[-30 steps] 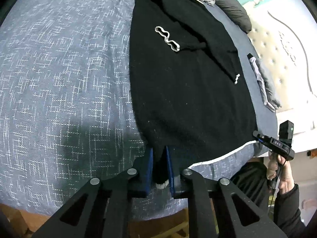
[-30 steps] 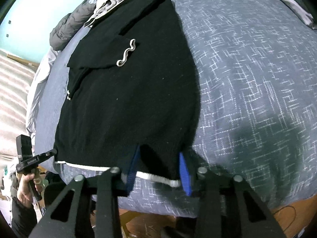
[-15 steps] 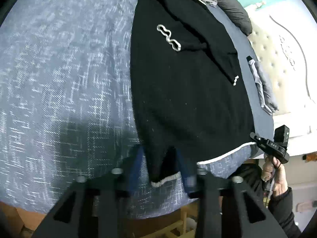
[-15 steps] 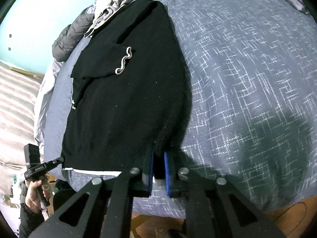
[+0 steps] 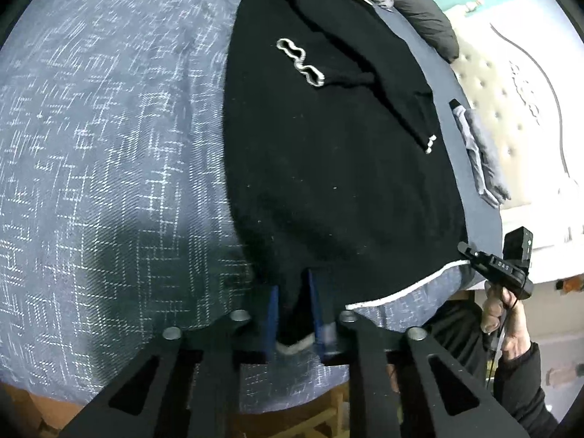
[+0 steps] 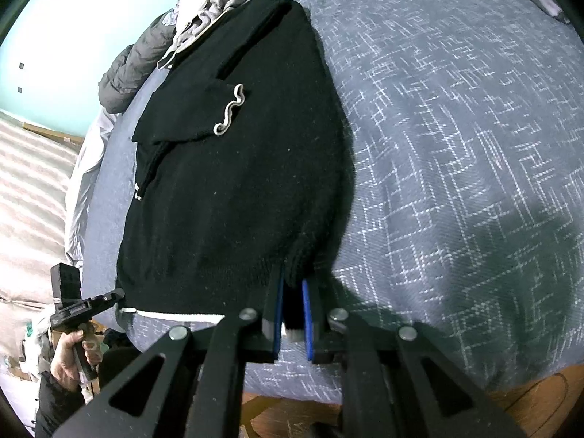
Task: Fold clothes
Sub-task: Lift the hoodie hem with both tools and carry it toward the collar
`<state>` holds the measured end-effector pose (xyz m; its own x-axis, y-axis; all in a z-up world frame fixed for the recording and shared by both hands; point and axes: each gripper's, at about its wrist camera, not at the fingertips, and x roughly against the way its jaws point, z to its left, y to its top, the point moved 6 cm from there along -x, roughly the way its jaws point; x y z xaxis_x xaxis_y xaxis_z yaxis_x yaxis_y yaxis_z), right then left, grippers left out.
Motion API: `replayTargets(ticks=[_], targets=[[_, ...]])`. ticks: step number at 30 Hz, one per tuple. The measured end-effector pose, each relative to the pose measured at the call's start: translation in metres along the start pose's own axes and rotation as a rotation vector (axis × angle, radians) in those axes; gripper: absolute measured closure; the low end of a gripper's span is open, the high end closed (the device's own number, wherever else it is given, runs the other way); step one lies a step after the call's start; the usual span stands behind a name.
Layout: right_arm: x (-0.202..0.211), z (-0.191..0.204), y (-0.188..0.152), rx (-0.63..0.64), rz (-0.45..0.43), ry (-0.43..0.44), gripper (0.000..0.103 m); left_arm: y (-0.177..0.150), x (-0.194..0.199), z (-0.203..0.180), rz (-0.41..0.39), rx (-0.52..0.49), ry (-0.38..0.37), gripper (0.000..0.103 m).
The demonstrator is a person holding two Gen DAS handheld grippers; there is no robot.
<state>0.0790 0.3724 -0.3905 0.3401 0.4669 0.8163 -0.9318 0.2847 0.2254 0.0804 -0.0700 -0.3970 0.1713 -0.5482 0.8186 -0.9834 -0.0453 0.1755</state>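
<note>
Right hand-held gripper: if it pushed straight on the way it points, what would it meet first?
The black sweater: the right hand-held gripper is shut on its hem corner, so it would plough into the sweater's body lying on the bed, probably bunching it.

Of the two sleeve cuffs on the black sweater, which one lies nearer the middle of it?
The wavy white cuff lies nearer the middle of the sweater, on its chest. The other cuff sits at the side edge, showing only small white dots.

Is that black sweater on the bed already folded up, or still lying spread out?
Partly folded: the black sweater lies flat on the bedspread, with both sleeves folded across it.
</note>
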Motion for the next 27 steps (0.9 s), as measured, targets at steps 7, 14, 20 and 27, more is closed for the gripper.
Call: replayTargets(ticks=[7, 14, 20, 27], targets=[[0.001, 0.003, 0.001, 0.018, -0.015, -0.002, 0.095, 0.004, 0.021, -0.011, -0.039, -0.052, -0.006, 0.097], [0.020, 0.016, 0.001, 0.058, -0.066, 0.010, 0.097, 0.007, 0.053, -0.026, -0.098, -0.104, -0.022, 0.097], [0.056, 0.041, 0.002, 0.138, -0.112, 0.040, 0.098, 0.008, 0.077, -0.045, -0.131, -0.166, -0.021, 0.097], [0.087, 0.078, 0.005, 0.225, -0.145, 0.073, 0.098, 0.004, 0.101, -0.066, -0.154, -0.228, -0.025, 0.097]])
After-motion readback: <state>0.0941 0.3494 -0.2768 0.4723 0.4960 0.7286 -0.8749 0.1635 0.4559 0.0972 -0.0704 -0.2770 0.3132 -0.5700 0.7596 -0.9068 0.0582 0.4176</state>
